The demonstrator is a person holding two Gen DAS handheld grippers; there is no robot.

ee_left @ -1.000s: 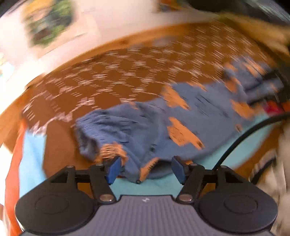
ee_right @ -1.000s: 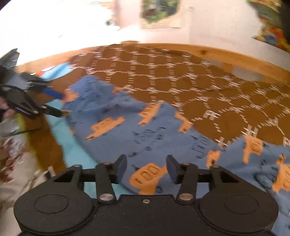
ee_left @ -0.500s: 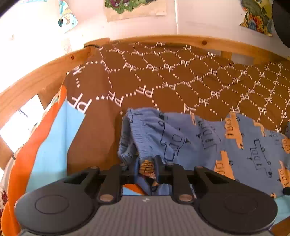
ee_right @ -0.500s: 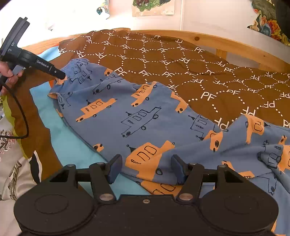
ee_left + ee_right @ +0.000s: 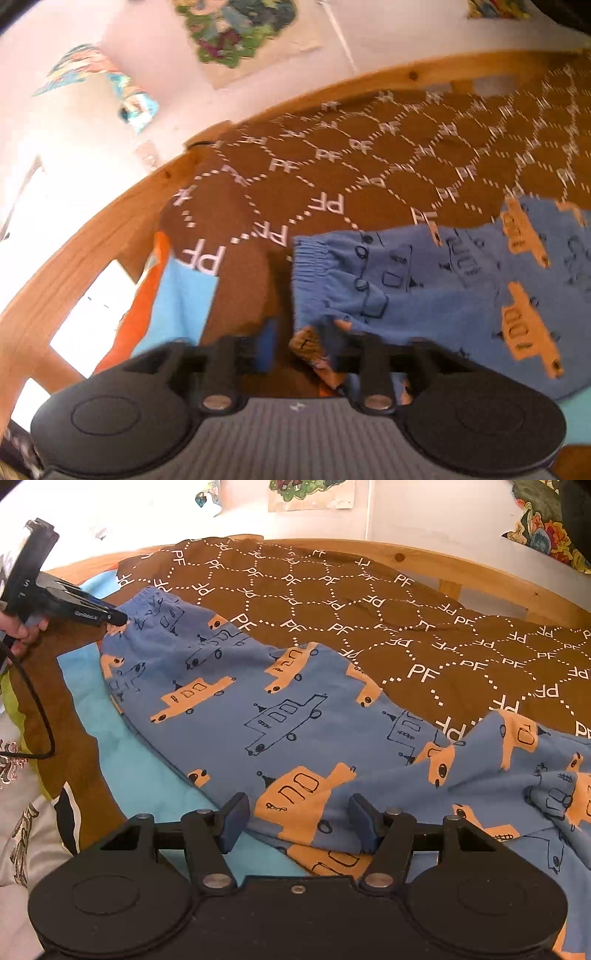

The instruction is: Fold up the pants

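Blue pants point(image 5: 295, 709) printed with orange and outlined trucks lie spread on a brown bedspread point(image 5: 369, 602), waistband at the far left. In the left wrist view the pants point(image 5: 443, 280) lie to the right, with the ribbed waistband point(image 5: 306, 254) nearest. My left gripper point(image 5: 299, 350) is open at the waistband corner, a fold of cloth lying against its right finger. The left gripper also shows in the right wrist view point(image 5: 110, 618), at the waistband. My right gripper point(image 5: 297, 821) is open, its fingers straddling the near edge of the pants.
A wooden bed frame point(image 5: 461, 565) runs along the far side. A light blue sheet point(image 5: 155, 775) lies under the pants' near edge. A cable point(image 5: 37, 709) hangs from the left gripper. Patterned bedding point(image 5: 26, 830) lies at the left.
My left gripper, shut on the waistband corner half a second ago, has opened and let the cloth go. The right gripper has stayed open and shifted little.
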